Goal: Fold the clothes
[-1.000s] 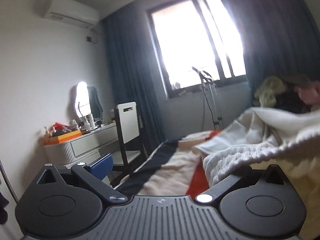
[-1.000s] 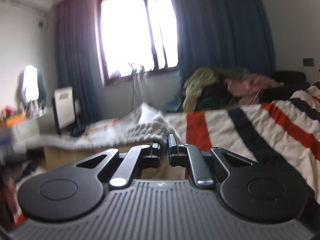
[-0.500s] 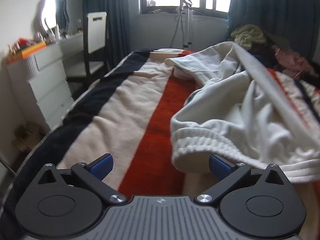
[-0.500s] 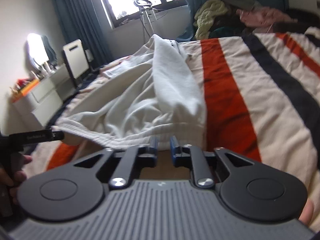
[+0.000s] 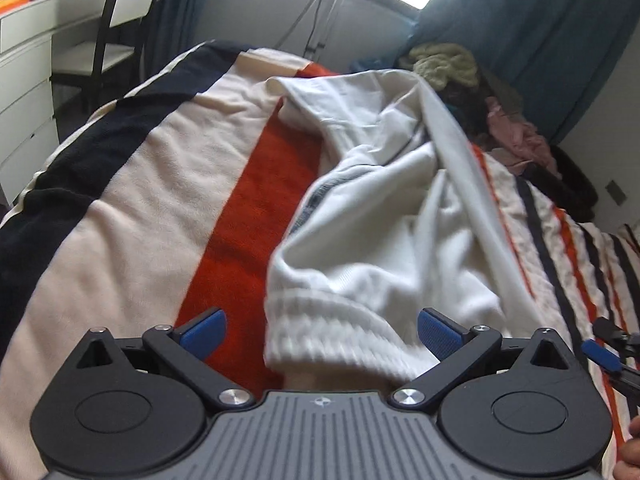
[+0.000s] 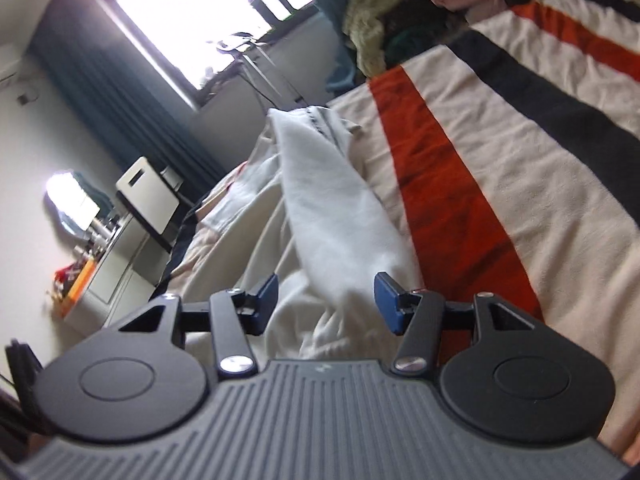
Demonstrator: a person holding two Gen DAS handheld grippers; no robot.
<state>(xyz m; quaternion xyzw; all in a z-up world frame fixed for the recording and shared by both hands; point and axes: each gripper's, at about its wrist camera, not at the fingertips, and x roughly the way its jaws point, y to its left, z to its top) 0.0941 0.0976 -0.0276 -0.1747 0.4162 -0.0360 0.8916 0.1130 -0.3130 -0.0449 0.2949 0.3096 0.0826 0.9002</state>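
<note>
A white sweatshirt (image 5: 384, 216) lies rumpled on the striped bed; its ribbed hem (image 5: 332, 328) is nearest me. My left gripper (image 5: 320, 332) is open, its blue pads on either side of the hem, holding nothing. In the right wrist view the sweatshirt (image 6: 332, 216) stretches away from me across the bed. My right gripper (image 6: 326, 300) is open and empty, its jaws either side of the near cloth. The right gripper's tip (image 5: 604, 354) also shows at the right edge of the left wrist view.
The bed is covered by a blanket (image 5: 160, 184) striped cream, orange and black. A pile of other clothes (image 5: 480, 92) lies at the far end by the curtain. A white dresser (image 5: 24, 64) and a chair (image 5: 116, 32) stand to the left of the bed.
Both grippers came down over the bed. The right gripper was shut on the sweatshirt's hem and has opened, dropping it. The left gripper stayed open and moved closer to the hem.
</note>
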